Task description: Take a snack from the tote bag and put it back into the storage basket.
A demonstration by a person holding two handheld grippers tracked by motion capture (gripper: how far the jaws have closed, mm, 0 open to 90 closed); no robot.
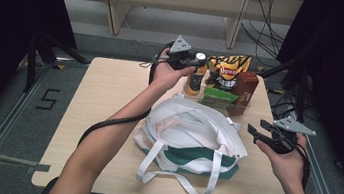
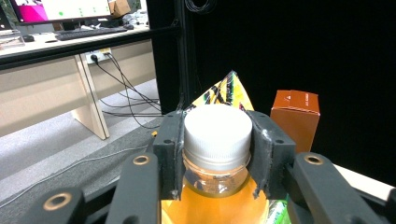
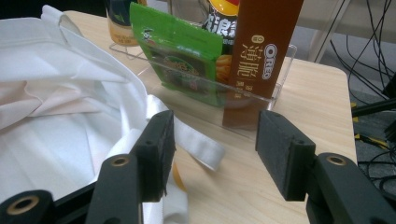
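Left gripper (image 2: pixel 215 154) is clamped on the white cap of the orange drink bottle (image 2: pixel 215 135), which stands at the far-left end of the clear tray (image 3: pixel 261 100). Right gripper (image 3: pixel 212 149) hangs wide apart, holding nothing, just right of the white tote bag (image 1: pixel 190 134) near the tray.

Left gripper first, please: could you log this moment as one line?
left gripper: shut on bottle cap | right gripper: open, empty | tote bag: on table

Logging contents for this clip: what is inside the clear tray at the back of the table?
The clear tray holds a green packet, a brown biscuit box, a yellow chip bag and an orange drink bottle. The items' lower parts behind the packet are hidden.
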